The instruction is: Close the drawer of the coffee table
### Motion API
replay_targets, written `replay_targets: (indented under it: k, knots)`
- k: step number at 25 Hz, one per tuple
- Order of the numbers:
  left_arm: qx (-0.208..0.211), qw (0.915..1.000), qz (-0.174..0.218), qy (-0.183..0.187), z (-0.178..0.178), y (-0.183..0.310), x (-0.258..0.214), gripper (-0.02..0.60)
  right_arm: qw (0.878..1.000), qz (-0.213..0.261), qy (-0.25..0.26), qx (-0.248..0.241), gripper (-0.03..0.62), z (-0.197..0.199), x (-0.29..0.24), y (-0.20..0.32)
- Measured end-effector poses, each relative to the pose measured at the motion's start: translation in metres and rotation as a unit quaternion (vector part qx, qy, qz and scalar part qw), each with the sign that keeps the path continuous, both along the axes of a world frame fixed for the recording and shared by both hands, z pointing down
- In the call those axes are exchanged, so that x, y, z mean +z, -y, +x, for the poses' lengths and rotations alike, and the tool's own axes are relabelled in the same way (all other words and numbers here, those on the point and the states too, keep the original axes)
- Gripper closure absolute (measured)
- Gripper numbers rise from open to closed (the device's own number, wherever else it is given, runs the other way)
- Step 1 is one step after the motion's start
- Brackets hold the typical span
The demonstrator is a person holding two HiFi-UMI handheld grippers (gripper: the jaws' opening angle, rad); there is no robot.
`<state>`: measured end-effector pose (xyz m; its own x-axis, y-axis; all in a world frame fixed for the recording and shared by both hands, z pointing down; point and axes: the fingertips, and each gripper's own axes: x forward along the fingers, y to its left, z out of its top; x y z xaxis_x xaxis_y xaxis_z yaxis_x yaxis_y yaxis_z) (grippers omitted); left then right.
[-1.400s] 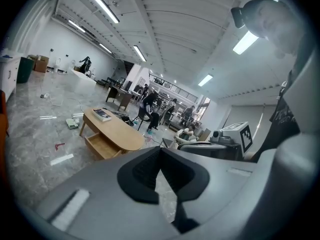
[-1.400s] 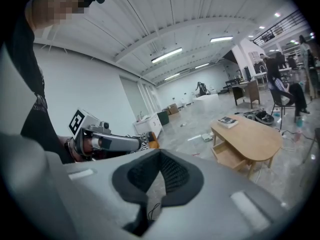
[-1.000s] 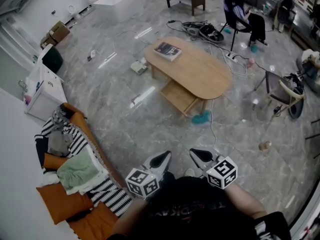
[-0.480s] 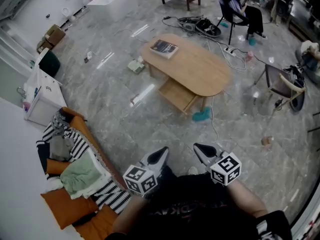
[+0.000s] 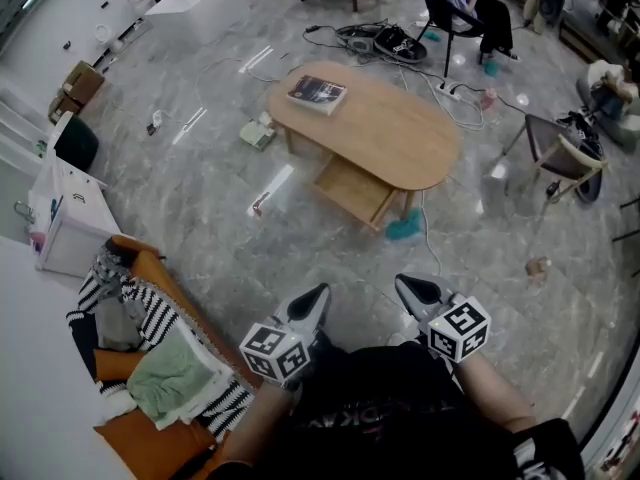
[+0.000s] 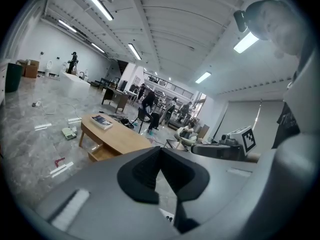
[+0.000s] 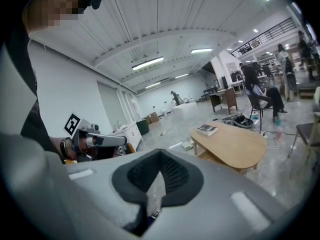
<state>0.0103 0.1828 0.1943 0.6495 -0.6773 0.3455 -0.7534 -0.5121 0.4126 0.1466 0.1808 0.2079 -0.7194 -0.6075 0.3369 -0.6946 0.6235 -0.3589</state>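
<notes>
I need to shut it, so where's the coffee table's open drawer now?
In the head view the drawer juts from the near side of the oval coffee table, upper centre, with a teal thing just right of it.

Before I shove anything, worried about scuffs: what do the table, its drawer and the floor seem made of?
Table: likely light wood or veneer, matte; even tan top, faint grain.
Drawer: apparently the same pale wood, by its colour.
Floor: polished grey stone or marble-look tile; veining and light glare show.
</notes>
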Motion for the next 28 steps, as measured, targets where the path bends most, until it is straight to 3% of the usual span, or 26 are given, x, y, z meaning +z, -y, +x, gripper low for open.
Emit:
replay_targets:
  k: [12,21,28]
  knots:
    - [0.057,0.9978,0.013,0.033,-0.144,0.110,0.001,0.580,0.995,0.001,-0.023,0.092,0.594,-0.119,-0.013,0.095]
    - [0.114,0.9928,0.012,0.034,-0.193,0.164,0.014,0.580,0.985,-0.007,-0.050,0.163,0.594,-0.167,-0.013,0.122]
    - [0.169,0.9839,0.026,0.052,-0.216,0.186,0.030,0.580,0.975,-0.013,-0.056,0.214,0.594,-0.189,-0.001,0.128]
